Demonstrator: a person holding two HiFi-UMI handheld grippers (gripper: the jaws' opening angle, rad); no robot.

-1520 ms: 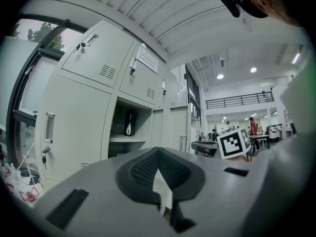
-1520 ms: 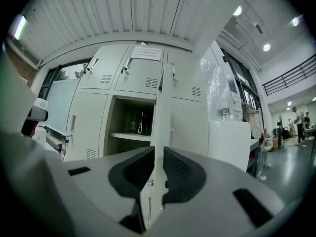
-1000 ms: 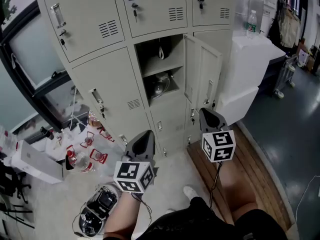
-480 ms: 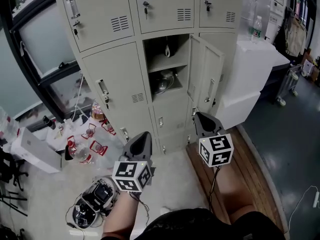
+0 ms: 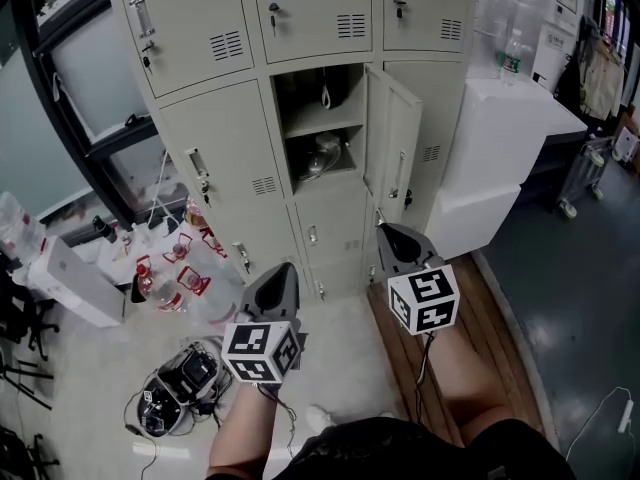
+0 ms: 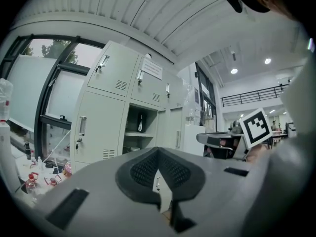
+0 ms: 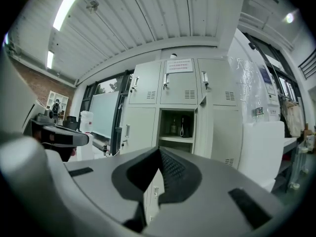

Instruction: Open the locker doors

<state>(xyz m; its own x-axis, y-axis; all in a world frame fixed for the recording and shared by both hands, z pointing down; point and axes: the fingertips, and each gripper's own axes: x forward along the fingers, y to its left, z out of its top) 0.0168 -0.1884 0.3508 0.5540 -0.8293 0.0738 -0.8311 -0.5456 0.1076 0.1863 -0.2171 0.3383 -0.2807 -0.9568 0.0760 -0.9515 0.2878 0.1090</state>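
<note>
While one locker door [image 5: 392, 148] stood open, both grippers hung empty

Left gripper [image 5: 284, 268] and right gripper [image 5: 386, 230] had jaws pressed together on nothing. Both pointed at the lockers [image 5: 225, 153] without touching them; the open door stood just beyond the right gripper's tips.

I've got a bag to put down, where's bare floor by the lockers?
Bare: the pale floor before the beige metal lockers, and the brown wooden platform right of it. Crowded: left, clear plastic bottles and black tangled cables.
</note>
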